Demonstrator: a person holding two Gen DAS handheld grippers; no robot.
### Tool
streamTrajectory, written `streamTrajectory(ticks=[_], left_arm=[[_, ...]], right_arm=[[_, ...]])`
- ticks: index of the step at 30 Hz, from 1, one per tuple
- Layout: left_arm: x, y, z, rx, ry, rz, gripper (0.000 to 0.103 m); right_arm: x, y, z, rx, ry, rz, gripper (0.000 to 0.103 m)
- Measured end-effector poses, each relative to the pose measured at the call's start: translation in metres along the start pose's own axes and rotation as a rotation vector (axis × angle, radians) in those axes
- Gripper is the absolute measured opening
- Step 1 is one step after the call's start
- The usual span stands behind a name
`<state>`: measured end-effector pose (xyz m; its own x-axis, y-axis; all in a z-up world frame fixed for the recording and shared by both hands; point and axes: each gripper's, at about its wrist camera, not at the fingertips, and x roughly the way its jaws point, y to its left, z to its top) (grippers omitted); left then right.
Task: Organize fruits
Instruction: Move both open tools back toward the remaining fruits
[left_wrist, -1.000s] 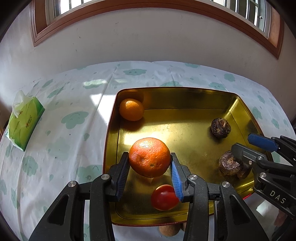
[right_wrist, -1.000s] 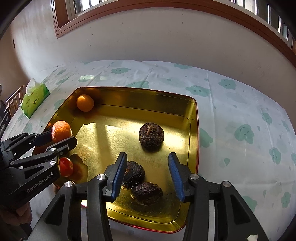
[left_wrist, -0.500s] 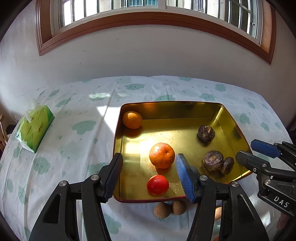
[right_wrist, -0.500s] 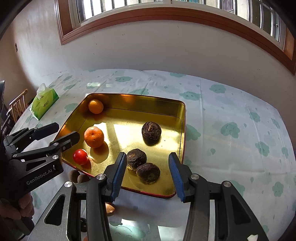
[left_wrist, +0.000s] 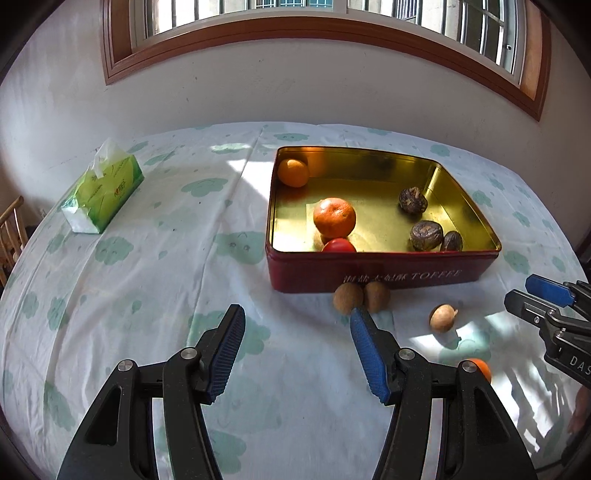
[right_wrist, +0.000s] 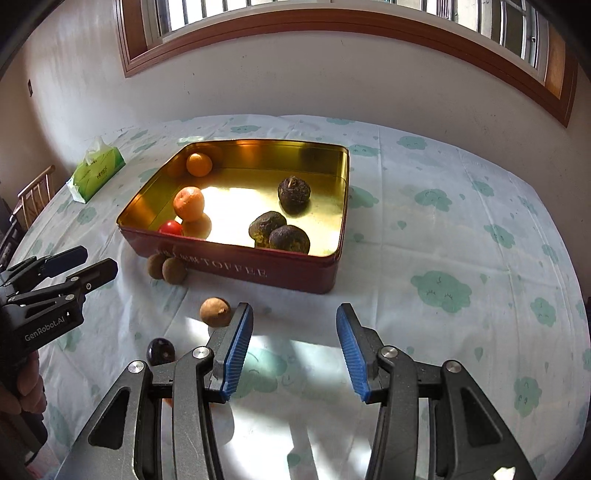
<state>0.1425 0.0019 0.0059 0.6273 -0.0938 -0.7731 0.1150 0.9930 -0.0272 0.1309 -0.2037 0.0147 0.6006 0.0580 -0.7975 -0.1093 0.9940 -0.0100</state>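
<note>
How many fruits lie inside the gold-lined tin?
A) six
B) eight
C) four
A: in the tin lie two oranges, one red tomato and three dark brown fruits.

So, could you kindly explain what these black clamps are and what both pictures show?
There is no robot: a person carries a hand-held gripper in each hand, each with a camera looking along its blue-padded fingers. One picture comes from the left hand-held gripper, the other from the right hand-held gripper. Both are open and hold nothing. On the tablecloth stands a toffee tin holding two oranges, a tomato and three dark fruits. Small brown fruits lie in front of it, and a tissue pack to its left.
</note>
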Motion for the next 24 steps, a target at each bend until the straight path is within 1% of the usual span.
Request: streamTrajectory(ticks=[6, 13, 16, 18, 24], left_arm=[[-0.008, 0.009, -0.037, -0.022, 0.024, 0.007, 0.060], [-0.019, 0.019, -0.063, -0.060, 0.024, 0.005, 0.060], [-0.021, 0.022, -0.070, -0.065, 0.023, 0.006, 0.060], [-0.022, 0.024, -0.072, -0.068, 0.022, 0.006, 0.060], [-0.019, 0.030, -0.079, -0.085, 0.034, 0.007, 0.060]], right_arm=[[-0.003, 0.007, -0.045, -0.006, 0.052, 0.018, 0.045], [-0.011, 0.027, -0.076, -0.042, 0.070, 0.062, 0.045], [-0.009, 0.038, -0.082, -0.066, 0.077, 0.079, 0.045], [-0.006, 0.046, -0.083, -0.090, 0.076, 0.082, 0.047], [0.006, 0.063, -0.071, -0.143, 0.058, 0.075, 0.048]])
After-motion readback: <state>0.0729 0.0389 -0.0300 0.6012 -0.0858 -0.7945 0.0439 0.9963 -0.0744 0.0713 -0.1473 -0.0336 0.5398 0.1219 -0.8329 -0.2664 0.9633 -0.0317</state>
